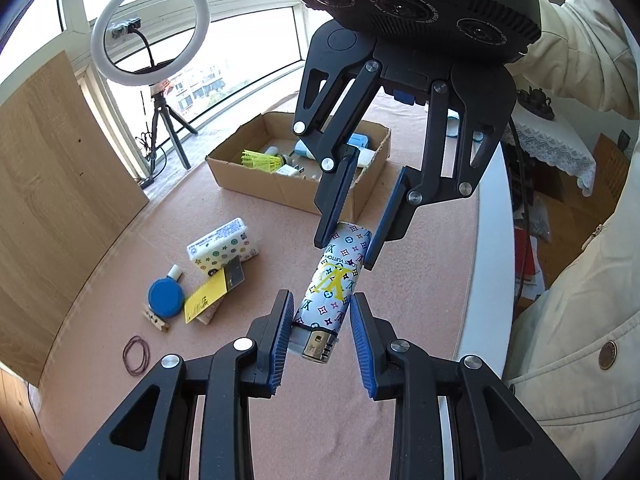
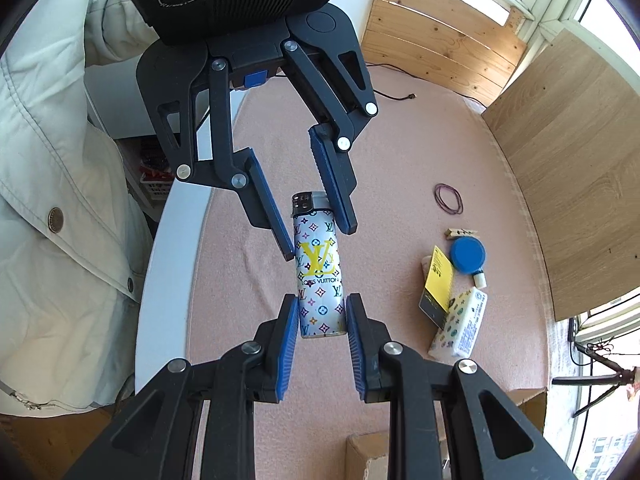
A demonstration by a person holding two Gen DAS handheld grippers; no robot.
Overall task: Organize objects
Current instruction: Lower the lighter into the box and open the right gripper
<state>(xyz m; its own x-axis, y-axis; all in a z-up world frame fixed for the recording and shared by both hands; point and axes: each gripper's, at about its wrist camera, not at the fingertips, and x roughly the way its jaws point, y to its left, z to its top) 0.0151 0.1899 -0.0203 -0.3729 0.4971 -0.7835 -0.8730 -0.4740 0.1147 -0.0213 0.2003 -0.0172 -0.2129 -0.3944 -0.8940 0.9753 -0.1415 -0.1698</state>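
From my left gripper's (image 1: 320, 332) camera, the cardboard box (image 1: 256, 172) sits open toward the far edge of the pink-covered table (image 1: 400, 420). In it lie a yellow shuttlecock (image 1: 256, 159), a small white bottle, a pale blue container and other bits I cannot make out. My left gripper pinches the lighter (image 1: 334, 288) near its metal head, and my right gripper (image 1: 352, 236) pinches its base from the far side. The lighter hangs above the table, long axis running from one gripper to the other, metal head toward this camera. Left of it on the table lie a tissue pack (image 1: 222, 246), a blue lid (image 1: 166, 294), a yellow tag (image 1: 204, 300), a clothespin (image 1: 156, 320) and rubber bands (image 1: 136, 354).

From my right gripper's (image 2: 322, 320) camera, its pads clamp the lighter's (image 2: 320, 276) flat base; the metal head points away, between my left gripper's (image 2: 316, 224) pads. One corner of the box (image 2: 360, 456) shows at the bottom; its contents are hidden.
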